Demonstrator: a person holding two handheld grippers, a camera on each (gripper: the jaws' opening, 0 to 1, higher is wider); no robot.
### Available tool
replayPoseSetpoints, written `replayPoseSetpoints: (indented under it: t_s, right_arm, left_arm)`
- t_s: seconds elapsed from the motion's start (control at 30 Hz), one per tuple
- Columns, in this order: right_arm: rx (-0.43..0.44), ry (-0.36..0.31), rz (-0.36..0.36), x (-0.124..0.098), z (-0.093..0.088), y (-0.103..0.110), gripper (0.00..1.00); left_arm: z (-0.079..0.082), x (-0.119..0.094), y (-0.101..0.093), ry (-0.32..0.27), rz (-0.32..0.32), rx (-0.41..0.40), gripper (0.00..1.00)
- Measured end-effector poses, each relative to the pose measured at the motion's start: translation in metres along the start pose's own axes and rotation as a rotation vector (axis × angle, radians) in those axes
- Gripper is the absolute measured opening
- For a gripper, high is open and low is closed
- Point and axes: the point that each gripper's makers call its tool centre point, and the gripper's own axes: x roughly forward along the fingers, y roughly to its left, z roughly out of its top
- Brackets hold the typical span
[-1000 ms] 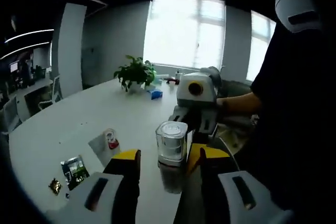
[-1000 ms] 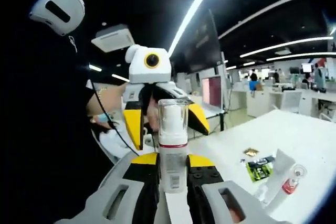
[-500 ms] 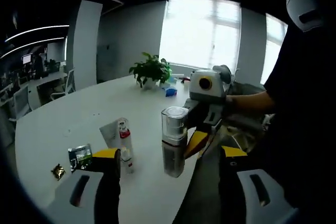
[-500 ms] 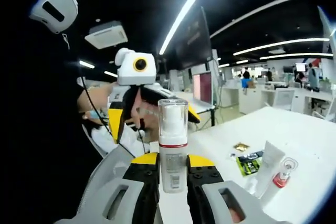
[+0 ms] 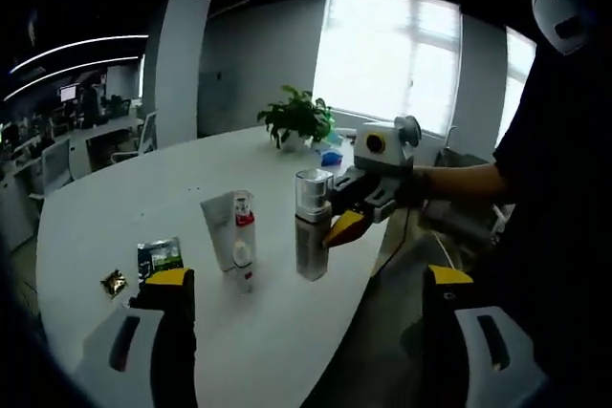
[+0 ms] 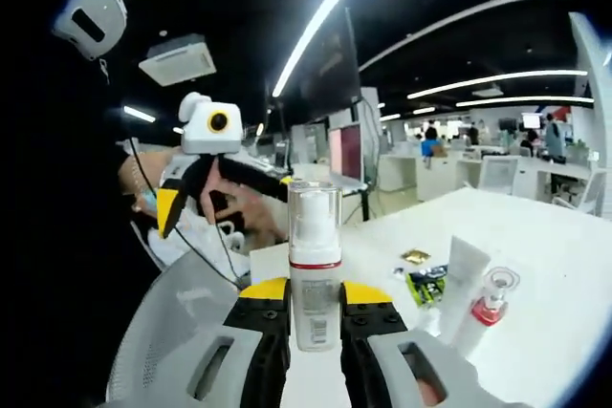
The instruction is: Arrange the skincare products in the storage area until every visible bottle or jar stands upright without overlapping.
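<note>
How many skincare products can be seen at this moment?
3. A clear-capped pump bottle is held upright by the right gripper. A white tube and a small red-collared bottle stand together on the table. Others may be hidden.

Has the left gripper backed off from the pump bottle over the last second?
Yes. The left gripper has pulled away from the pump bottle, which the right gripper holds; against the ceiling unit behind, it has shrunk and slid left.
</note>
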Motion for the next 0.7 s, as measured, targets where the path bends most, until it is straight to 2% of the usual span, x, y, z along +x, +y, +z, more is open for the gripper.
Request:
replayPoseSetpoints:
  t_s: [0.17, 0.43, 0.7]
  right_arm:
    - [-0.015, 0.006, -0.019, -0.002, -0.006, -0.011, 0.1]
    - [-0.024, 0.023, -0.049, -0.004, -0.023, -0.028, 0.1]
    - [-0.02, 0.032, -0.098, -0.008, -0.05, -0.052, 0.1]
  left_arm:
    - [-0.015, -0.004, 0.009, 0.02, 0.022, -0.014, 0.99]
    - [-0.025, -0.009, 0.013, 0.046, 0.045, -0.022, 0.99]
    - [-0.041, -0.009, 0.021, 0.061, 0.063, -0.045, 0.99]
